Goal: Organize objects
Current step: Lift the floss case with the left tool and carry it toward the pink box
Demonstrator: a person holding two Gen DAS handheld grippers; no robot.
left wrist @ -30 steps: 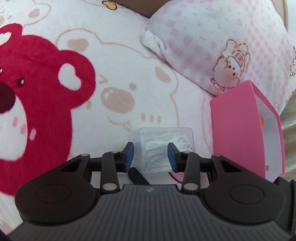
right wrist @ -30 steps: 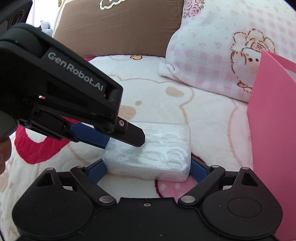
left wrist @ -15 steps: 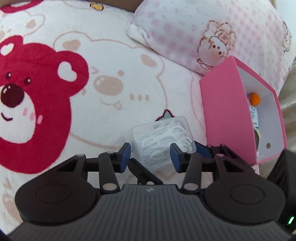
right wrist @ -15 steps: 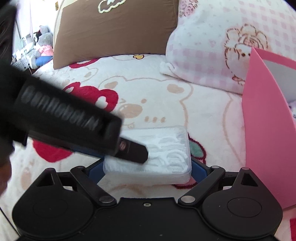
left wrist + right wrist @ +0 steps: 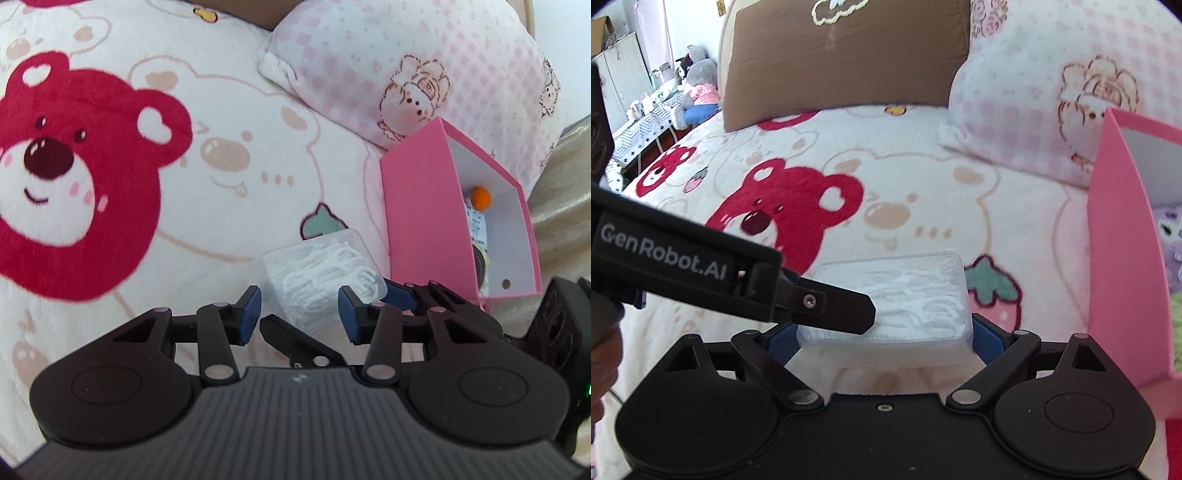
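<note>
In the left wrist view alone, an orange ball sits inside the pink box; right gripper clamps the floss box.

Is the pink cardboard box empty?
No, the pink cardboard box holds an orange ball and other small items against its white inside.
</note>
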